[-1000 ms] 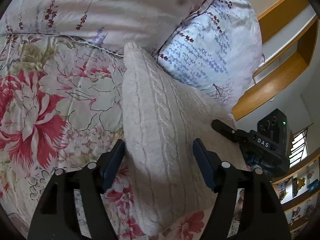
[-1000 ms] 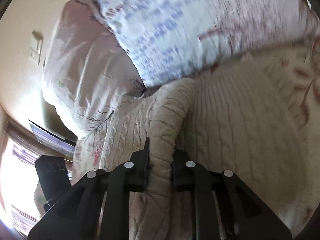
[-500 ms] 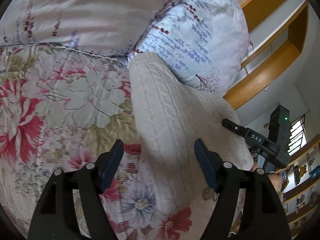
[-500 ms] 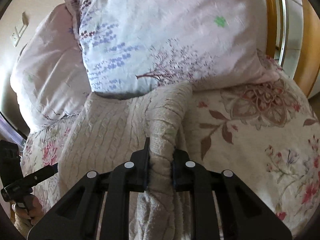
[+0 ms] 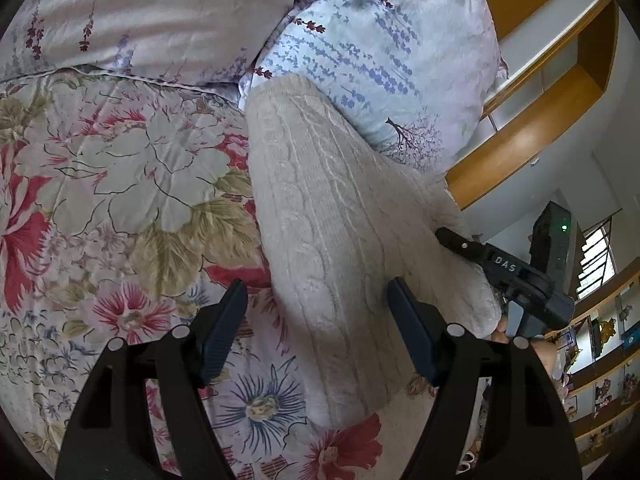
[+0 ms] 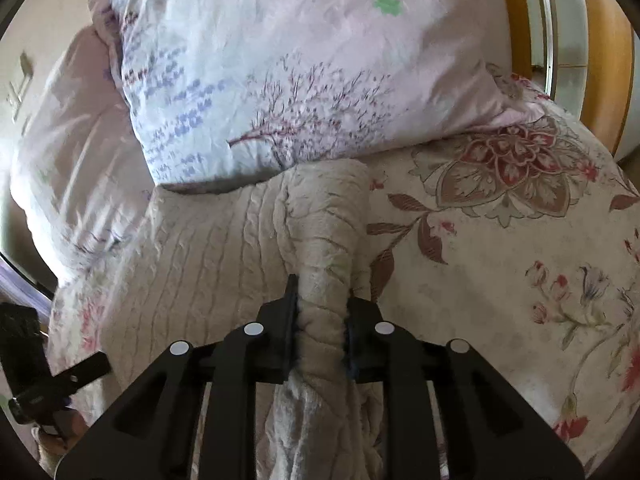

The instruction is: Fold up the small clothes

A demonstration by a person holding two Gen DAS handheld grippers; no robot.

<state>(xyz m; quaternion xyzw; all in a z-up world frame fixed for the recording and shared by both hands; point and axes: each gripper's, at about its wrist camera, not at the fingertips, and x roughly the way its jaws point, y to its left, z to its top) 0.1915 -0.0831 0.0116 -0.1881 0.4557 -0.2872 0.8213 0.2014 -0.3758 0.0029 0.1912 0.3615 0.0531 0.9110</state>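
Note:
A cream cable-knit garment [image 5: 332, 224] lies stretched on the floral bedspread [image 5: 120, 184], its far end against the pillows. My left gripper [image 5: 316, 316] is open, its jaws on either side of the knit's near part without closing on it. My right gripper [image 6: 321, 316] is shut on a bunched edge of the same knit garment [image 6: 224, 248], pinching a thick roll of it. The right gripper also shows in the left wrist view [image 5: 504, 272], at the garment's right edge.
Two pillows [image 5: 372, 52] [image 6: 280, 64] lie at the head of the bed, touching the garment's far end. A wooden headboard and shelves [image 5: 540, 120] stand to the right. The floral bedspread [image 6: 500, 240] extends right of the garment.
The left gripper has drawn back from the pillows, still open over the knit. The right gripper, still shut on the knit, has swung right and pulled its edge out straighter.

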